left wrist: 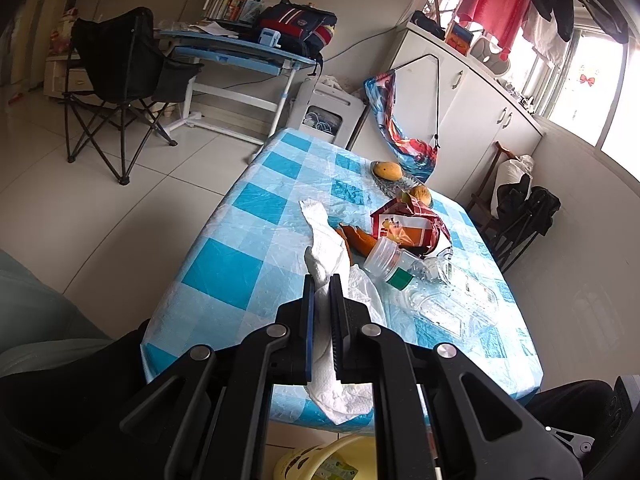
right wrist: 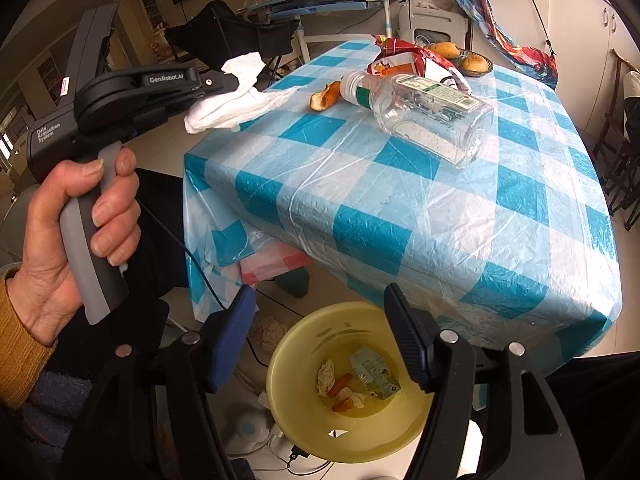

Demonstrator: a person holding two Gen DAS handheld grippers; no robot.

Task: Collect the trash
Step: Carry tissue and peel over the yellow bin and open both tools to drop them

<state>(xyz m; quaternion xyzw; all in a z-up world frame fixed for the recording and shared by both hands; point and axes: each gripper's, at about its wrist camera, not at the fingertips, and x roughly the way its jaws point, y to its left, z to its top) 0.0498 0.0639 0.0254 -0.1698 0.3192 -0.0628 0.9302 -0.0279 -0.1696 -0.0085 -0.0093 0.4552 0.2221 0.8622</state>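
Observation:
My left gripper (left wrist: 322, 284) is shut on a white paper towel (left wrist: 326, 256) and holds it at the near left edge of the blue checked table (left wrist: 240, 264); from the right wrist view the left gripper (right wrist: 224, 80) holds the towel (right wrist: 236, 100) with its end trailing onto the table. My right gripper (right wrist: 320, 312) is open and empty above a yellow bin (right wrist: 288, 412) holding scraps and a carton. On the table lie a clear plastic bottle (right wrist: 424, 116), an orange peel (right wrist: 324, 98) and a red snack bag (right wrist: 416, 60).
A glass dish with mangoes (left wrist: 386, 170) sits at the table's far end. A black folding chair (left wrist: 120, 80) and a blue desk (left wrist: 240, 52) stand on the tiled floor to the left. White cabinets (left wrist: 480, 100) line the right wall.

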